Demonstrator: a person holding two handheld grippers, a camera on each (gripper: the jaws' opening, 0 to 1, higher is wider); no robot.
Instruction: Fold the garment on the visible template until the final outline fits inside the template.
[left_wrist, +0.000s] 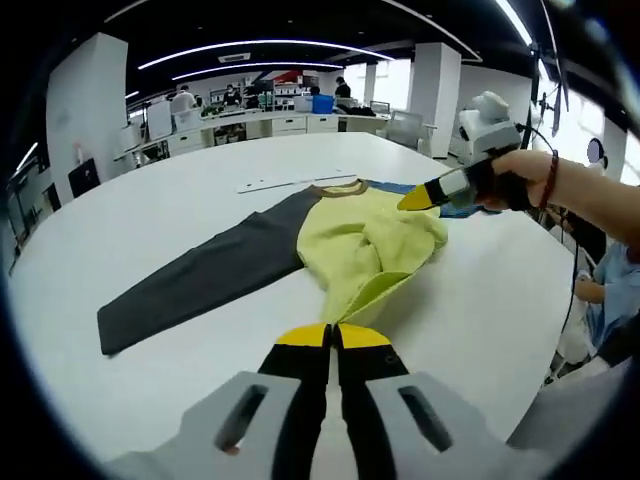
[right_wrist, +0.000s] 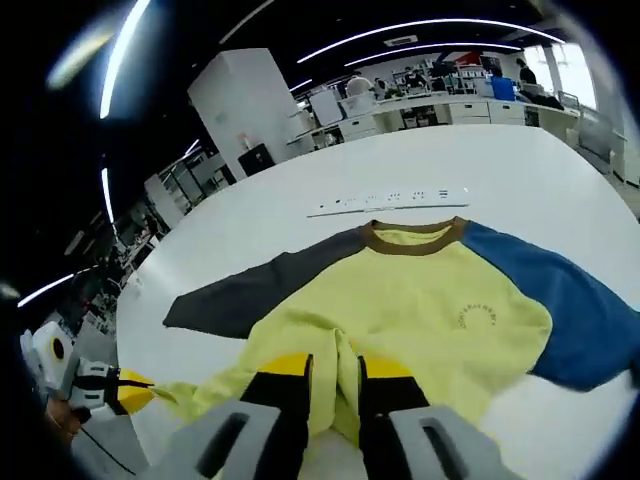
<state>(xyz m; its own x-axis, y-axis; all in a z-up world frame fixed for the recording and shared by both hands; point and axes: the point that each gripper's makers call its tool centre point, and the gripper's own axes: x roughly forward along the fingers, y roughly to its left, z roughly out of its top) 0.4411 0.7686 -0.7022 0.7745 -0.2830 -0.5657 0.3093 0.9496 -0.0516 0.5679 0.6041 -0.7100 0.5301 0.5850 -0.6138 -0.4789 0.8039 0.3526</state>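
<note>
Yellow hem of the sweatshirt (right_wrist: 400, 300) pinched by both the right gripper (right_wrist: 335, 372) and the left gripper (left_wrist: 333, 340) could slip, skewing the fold.

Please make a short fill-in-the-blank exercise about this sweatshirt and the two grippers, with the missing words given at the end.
1. The sweatshirt has a yellow body and a ____ collar.
2. One sleeve is dark grey and the other sleeve is ____.
3. The right gripper is shut on the ____ fabric at the hem.
4. The sweatshirt lies on a ____ table.

Missing words: brown; blue; yellow; white
</note>
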